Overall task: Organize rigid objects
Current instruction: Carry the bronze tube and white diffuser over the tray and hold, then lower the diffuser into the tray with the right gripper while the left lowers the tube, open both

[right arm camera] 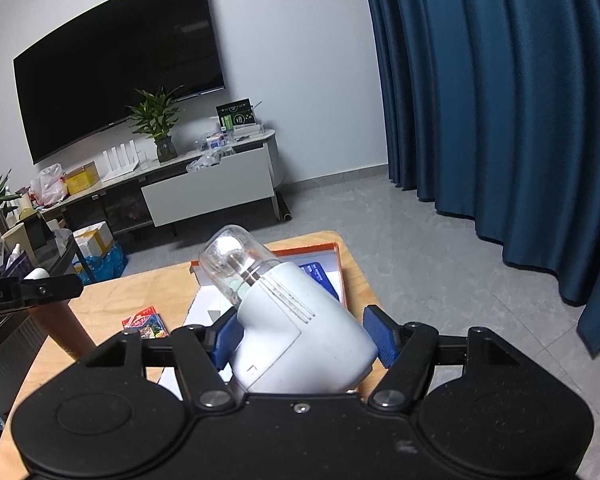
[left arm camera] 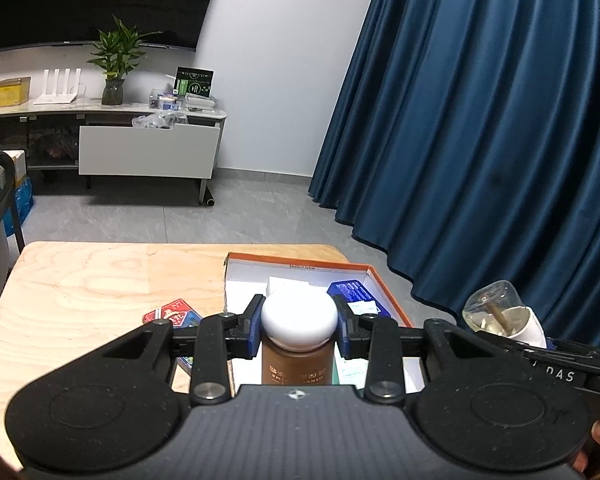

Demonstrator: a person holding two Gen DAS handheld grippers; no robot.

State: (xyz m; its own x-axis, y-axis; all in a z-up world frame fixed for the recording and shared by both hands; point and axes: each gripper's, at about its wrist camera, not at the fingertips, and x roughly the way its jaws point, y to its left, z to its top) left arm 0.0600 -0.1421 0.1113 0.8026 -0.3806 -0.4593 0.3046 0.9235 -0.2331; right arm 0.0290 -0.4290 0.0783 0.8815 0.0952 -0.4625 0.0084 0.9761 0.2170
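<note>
Gripping a brown bottle [left arm camera: 298, 360] in the left fingers [left arm camera: 299, 326] — clamping a white lamp [right arm camera: 300, 332] in the right fingers [right arm camera: 306, 338] — hovering over the desk [left arm camera: 80, 280].

Blue curtain [right arm camera: 500, 120] hangs at right. Black TV [right arm camera: 116, 60] on white wall above low cabinet [left arm camera: 148, 148]. Potted plant [left arm camera: 116, 64] and white router [left arm camera: 58, 86] stand on cabinet top.

White wall [right arm camera: 300, 60], blue curtain [right arm camera: 500, 120], grey tile floor [right arm camera: 420, 240], wall television [right arm camera: 116, 60].
</note>
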